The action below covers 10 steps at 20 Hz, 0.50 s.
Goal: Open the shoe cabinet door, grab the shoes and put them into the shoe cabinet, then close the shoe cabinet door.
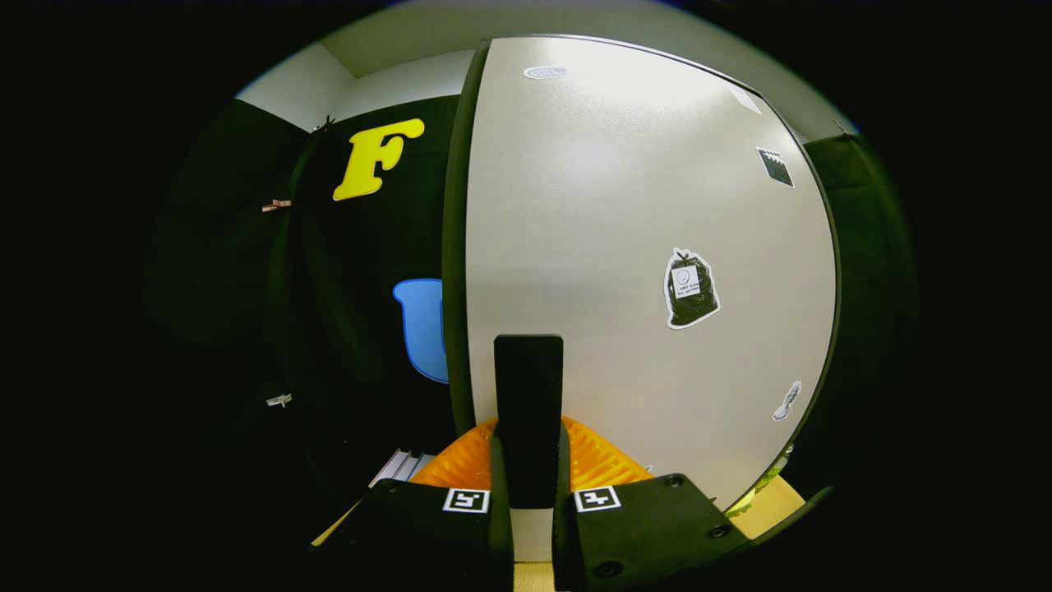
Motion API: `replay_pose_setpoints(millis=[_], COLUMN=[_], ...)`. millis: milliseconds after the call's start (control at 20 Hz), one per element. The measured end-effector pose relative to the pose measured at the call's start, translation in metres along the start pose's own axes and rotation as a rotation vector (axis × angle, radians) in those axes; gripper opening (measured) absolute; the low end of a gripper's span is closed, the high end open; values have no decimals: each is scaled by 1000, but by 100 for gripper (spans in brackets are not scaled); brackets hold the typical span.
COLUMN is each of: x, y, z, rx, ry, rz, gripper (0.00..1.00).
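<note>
Cabinet door (625, 247), pale grey with a dark edge band down its left side, stands right ahead of the gripper (530, 460) and takes up most of what lies beyond the fingers. Its black upright handle (528, 411) sits between the two orange ribbed fingers (460, 464), which are drawn in close against either side of it; the pads look pressed to the handle, though their tips are hidden behind it. Each black finger carrier bears a small square marker (466, 500) on top.

On the door face are several stickers: a black bag-shaped one (690, 288) to the right of the handle, a small dark square one (775, 167) higher up, an oval one (546, 72) near the top, and a little pale one (786, 401) low by the right edge.

Left of the door's edge hangs the booth's black cloth wall (329, 288), with a couple of small clips (276, 205) pinned to it. Low down beside the left finger some pale flat slats (400, 467) show, too cut off to identify. A strip of light wooden floor (777, 501) appears under the door's lower right corner, next to something yellow-green that I cannot make out. Whether the door is ajar cannot be told for certain.
</note>
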State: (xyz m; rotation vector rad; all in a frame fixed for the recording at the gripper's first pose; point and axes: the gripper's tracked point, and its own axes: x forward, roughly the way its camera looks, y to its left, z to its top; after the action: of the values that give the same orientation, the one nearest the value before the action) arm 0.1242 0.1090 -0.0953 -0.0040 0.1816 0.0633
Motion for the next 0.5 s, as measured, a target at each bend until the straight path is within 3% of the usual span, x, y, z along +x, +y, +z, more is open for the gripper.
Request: replay_pose_setpoints(millis=[500], x=[-97], y=[-25], z=[-1], rx=[-8], ry=[7], rz=[139], gripper=[22])
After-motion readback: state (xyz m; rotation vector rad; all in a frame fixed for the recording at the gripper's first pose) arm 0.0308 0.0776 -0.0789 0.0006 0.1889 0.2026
